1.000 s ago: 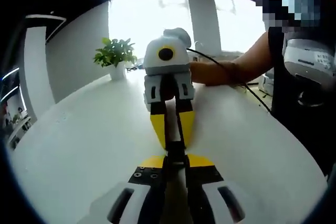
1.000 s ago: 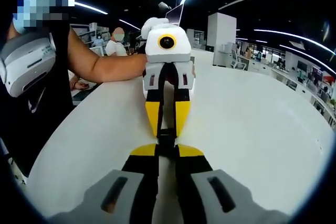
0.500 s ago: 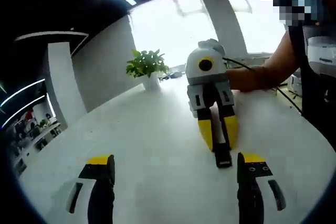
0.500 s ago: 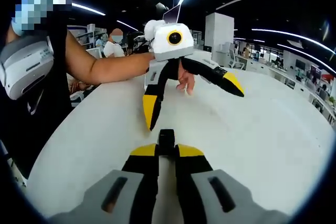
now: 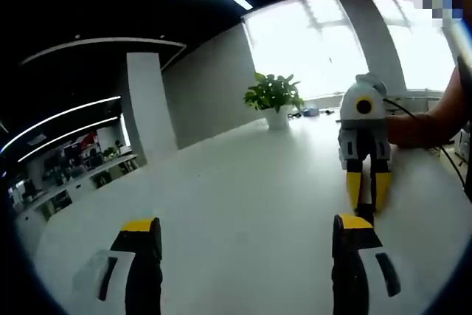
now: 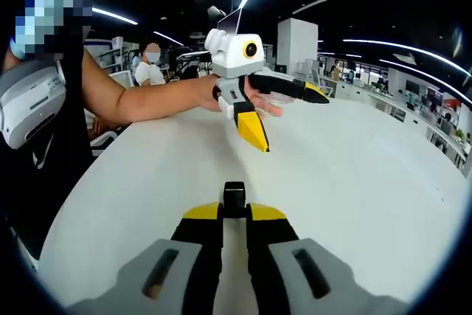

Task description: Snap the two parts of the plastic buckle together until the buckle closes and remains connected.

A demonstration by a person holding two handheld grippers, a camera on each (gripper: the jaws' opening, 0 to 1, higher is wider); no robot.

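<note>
The black plastic buckle [image 6: 234, 192] sticks out from between the yellow tips of my right gripper [image 6: 234, 212], which is shut on it just above the white table [image 6: 369, 204]. Whether its two halves are locked together I cannot tell. My left gripper [image 6: 286, 114] hovers farther back, held by a hand, jaws spread wide with nothing in them. In the left gripper view the left gripper [image 5: 245, 228] stands open, with bare table between its jaws. The right gripper [image 5: 366, 191] is at the right, its tips close together.
A person's arm [image 6: 147, 97] reaches in from the left, and another person [image 6: 151, 71] sits far behind. A potted plant [image 5: 274, 97] stands at the table's far edge by the bright window. A white pillar [image 5: 147, 101] rises to the left.
My left gripper has opened, let go of the buckle and pulled back and aside. The buckle stays in my right gripper, which has hardly moved.
</note>
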